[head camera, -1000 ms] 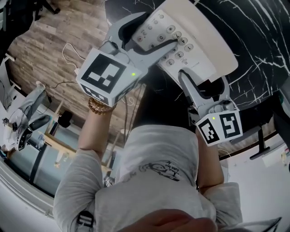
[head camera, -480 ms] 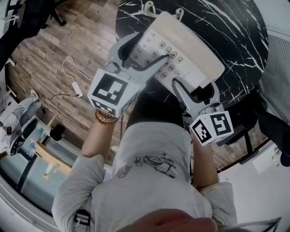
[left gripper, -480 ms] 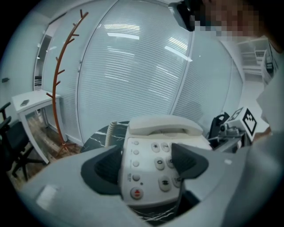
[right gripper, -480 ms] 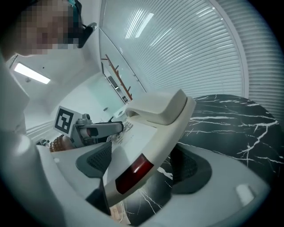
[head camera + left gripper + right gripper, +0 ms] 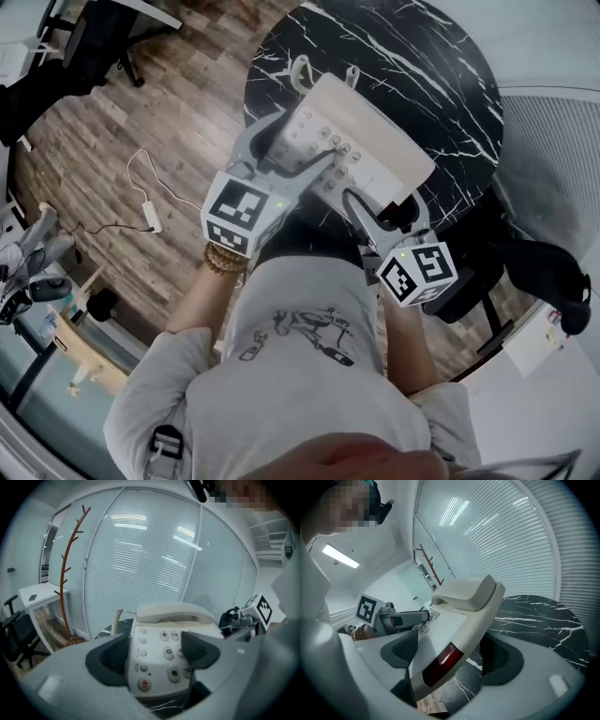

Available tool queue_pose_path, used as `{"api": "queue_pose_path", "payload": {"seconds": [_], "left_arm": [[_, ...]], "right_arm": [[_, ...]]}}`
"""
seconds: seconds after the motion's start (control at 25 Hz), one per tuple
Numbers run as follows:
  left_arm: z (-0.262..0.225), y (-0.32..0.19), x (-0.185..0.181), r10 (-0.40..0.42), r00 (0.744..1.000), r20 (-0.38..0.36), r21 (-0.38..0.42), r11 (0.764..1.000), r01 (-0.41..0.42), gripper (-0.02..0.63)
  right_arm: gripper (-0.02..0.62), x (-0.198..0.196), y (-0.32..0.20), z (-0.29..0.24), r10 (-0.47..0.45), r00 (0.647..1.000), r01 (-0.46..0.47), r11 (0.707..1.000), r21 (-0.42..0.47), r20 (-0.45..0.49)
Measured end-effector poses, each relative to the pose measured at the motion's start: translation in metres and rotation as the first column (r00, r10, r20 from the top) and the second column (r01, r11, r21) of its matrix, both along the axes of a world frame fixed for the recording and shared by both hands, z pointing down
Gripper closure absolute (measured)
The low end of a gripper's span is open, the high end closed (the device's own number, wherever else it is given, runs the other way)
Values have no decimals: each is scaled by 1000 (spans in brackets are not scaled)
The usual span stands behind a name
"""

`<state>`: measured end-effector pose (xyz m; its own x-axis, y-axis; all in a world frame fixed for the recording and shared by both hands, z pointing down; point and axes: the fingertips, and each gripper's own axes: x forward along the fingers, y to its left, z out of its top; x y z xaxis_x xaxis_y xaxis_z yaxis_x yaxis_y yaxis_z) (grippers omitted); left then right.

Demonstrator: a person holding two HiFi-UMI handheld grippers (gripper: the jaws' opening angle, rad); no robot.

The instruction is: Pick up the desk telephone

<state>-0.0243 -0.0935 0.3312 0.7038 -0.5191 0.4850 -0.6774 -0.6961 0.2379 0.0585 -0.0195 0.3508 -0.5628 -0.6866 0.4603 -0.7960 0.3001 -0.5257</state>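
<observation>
Telephone (image 5: pixel 375 141) was held over the black marble table (image 5: pixel 459 84) and judged clear of it, so the pick-up looked all but done. It was clamped at both near sides, presumably so that the broad body was kept steady and the handset (image 5: pixel 171 613) was not tipped from its cradle. The left gripper (image 5: pixel 300 141) had wide-spread jaws closed on the left edge, one pad at the side and one laid on the keypad (image 5: pixel 168 651). The right gripper (image 5: pixel 389 202) had equally wide jaws closed across the right edge. The coiled cord (image 5: pixel 116 620) was seen at the back.
</observation>
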Motion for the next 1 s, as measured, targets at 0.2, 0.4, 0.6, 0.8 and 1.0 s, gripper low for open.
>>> {"api": "queue_pose_path", "payload": {"seconds": [0.2, 0.4, 0.6, 0.8, 1.0], "left_arm": [[-39, 16, -3, -30, 1000, -4, 19, 999, 30, 250], [-69, 27, -12, -100, 995, -26, 36, 994, 101, 250], [-102, 36, -19, -140, 989, -46, 57, 988, 143, 250], [-127, 41, -28, -182, 982, -59, 81, 979, 186, 250], [-151, 45, -34, -206, 975, -83, 99, 972, 214, 250]], "right_arm": [[186, -1, 12, -38, -12, 1000, 11, 1000, 23, 4], [190, -5, 15, -70, -35, 999, 35, 997, 67, -6], [192, -9, 19, -103, -53, 999, 54, 994, 100, -11], [192, -15, 18, -128, -69, 997, 71, 989, 132, -18], [192, -20, 18, -153, -76, 997, 79, 984, 161, -30]]}}
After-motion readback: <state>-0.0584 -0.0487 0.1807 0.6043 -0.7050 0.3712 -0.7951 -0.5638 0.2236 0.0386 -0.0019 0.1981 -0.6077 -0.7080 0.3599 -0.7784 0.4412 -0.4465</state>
